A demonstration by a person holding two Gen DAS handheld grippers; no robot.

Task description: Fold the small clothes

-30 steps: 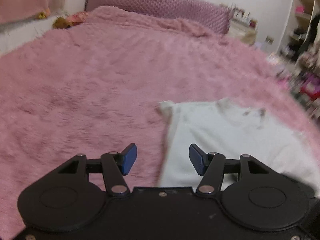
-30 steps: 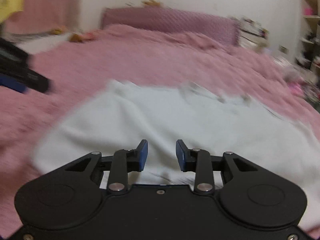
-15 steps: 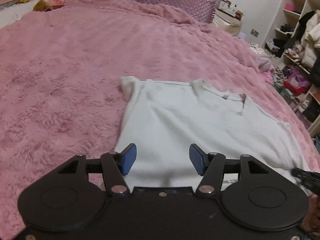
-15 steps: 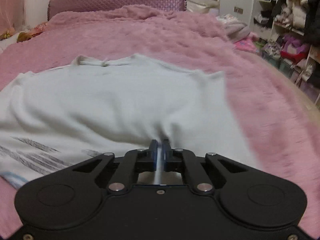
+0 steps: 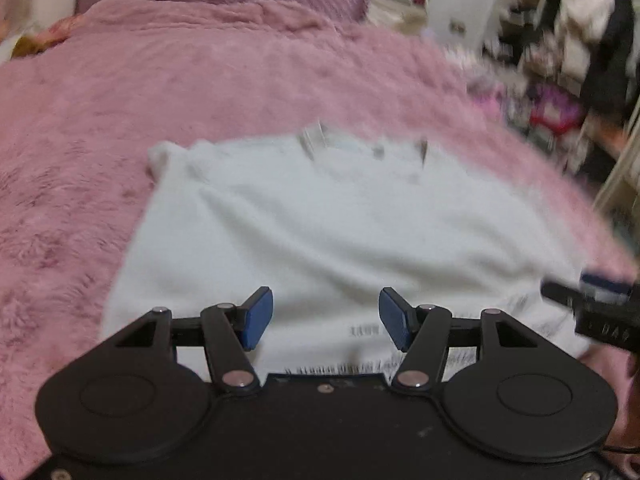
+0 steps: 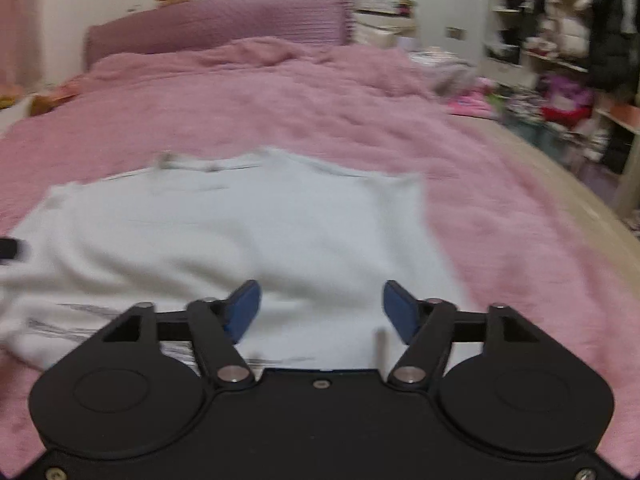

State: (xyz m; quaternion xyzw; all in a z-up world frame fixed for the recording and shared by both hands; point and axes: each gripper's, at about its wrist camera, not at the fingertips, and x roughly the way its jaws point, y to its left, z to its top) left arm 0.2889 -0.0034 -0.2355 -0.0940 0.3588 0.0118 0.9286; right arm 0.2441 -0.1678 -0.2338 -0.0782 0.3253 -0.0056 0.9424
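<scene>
Above the near hem of the white shirt [image 5: 332, 224], the left gripper [image 5: 326, 312] hangs with jaws wide, holding nothing. The right gripper [image 6: 320, 306] is likewise spread and empty, over the hem's other end. The shirt lies flat on the pink blanket [image 6: 360, 112], collar toward the headboard [image 6: 216, 20], likely so both tools can pinch the hem and fold it away from the person.
</scene>
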